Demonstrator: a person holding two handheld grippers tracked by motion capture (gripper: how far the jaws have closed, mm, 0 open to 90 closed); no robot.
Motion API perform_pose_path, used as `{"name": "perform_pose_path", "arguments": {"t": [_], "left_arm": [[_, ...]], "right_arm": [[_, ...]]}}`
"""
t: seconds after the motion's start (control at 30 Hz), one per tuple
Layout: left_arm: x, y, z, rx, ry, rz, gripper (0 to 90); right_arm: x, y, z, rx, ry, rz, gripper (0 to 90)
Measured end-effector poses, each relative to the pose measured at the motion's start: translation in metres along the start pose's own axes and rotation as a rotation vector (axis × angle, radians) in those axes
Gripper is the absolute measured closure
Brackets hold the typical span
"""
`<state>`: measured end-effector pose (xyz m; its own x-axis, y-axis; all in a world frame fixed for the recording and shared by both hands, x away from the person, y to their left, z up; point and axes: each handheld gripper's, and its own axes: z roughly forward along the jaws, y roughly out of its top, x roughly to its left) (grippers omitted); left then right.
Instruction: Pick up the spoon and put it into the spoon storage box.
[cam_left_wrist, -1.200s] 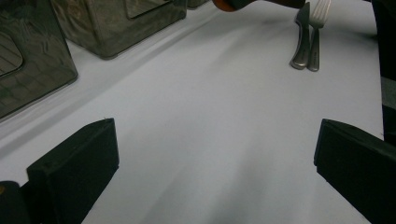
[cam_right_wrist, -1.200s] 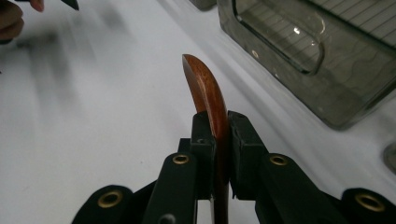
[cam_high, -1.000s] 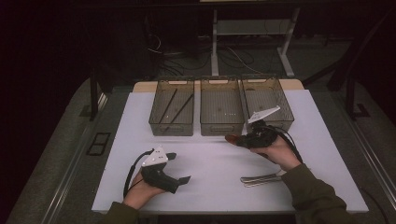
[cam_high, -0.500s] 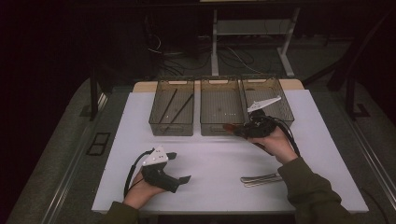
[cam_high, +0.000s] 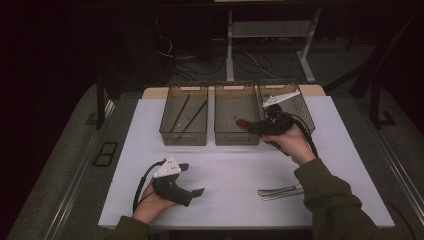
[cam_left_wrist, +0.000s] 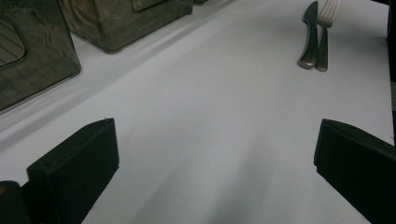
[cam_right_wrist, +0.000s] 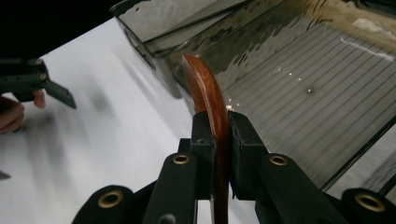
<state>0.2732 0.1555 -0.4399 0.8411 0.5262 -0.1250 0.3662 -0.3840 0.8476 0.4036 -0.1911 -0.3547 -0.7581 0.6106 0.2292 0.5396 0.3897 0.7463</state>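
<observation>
Reddish-brown wood: that was the spoon (cam_high: 243, 123) clamped in your right gripper (cam_high: 256, 127). High view: you held it over the near rim of the middle bin (cam_high: 236, 137), spoon tip poking left above that bin's floor. Three smoky see-through bins stood in a row at the far side of the white table (cam_high: 230, 172). The left bin (cam_high: 183, 135) had two dark sticks (cam_high: 186, 116) lying in it; your right hand sat in front of the right bin (cam_high: 300, 102). Your left gripper (cam_high: 192, 192) rested on the table near the front left, jaws spread, nothing in them. A metal knife (cam_high: 279, 189) and fork (cam_high: 280, 195) lay side by side on the table at the near right, beside your right sleeve.

Left gripper view: both black jaws stood wide apart over bare white table, holding nothing. Knife (cam_left_wrist: 309, 35) and fork (cam_left_wrist: 325, 32) lay touching or nearly so, farther off at upper right. Bin walls (cam_left_wrist: 121, 21) showed at upper left.

Right gripper view: jaws pinched narrow on the wooden spoon (cam_right_wrist: 205, 91), pads pressed on both flat sides, the wood curving up out of the grip. Ribbed floor of a bin (cam_right_wrist: 299, 93) lay behind and right of it. Your left gripper (cam_right_wrist: 28, 84) and fingers showed at far left, resting on the table.
</observation>
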Motion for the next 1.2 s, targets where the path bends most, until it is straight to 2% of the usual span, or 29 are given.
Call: {"name": "perform_pose_path", "arguments": {"t": [0.37,0.67,0.8,1.2], "left_arm": [[0.0,0.0,-0.001,0.009,0.0,0.007,0.0],[-0.001,0.0,-0.001,0.004,0.001,0.011,0.0],[-0.002,0.0,-0.001,0.003,-0.004,0.01,0.0],[-0.003,0.0,-0.002,0.005,-0.008,0.024,0.0]], "right_arm": [[-0.004,0.03,0.011,-0.012,-0.028,0.02,80.5],[-0.012,0.052,0.024,-0.015,-0.053,0.037,80.5],[-0.016,0.061,0.032,-0.025,-0.063,0.057,80.5],[-0.027,0.079,0.06,-0.029,-0.072,0.064,80.4]]}}
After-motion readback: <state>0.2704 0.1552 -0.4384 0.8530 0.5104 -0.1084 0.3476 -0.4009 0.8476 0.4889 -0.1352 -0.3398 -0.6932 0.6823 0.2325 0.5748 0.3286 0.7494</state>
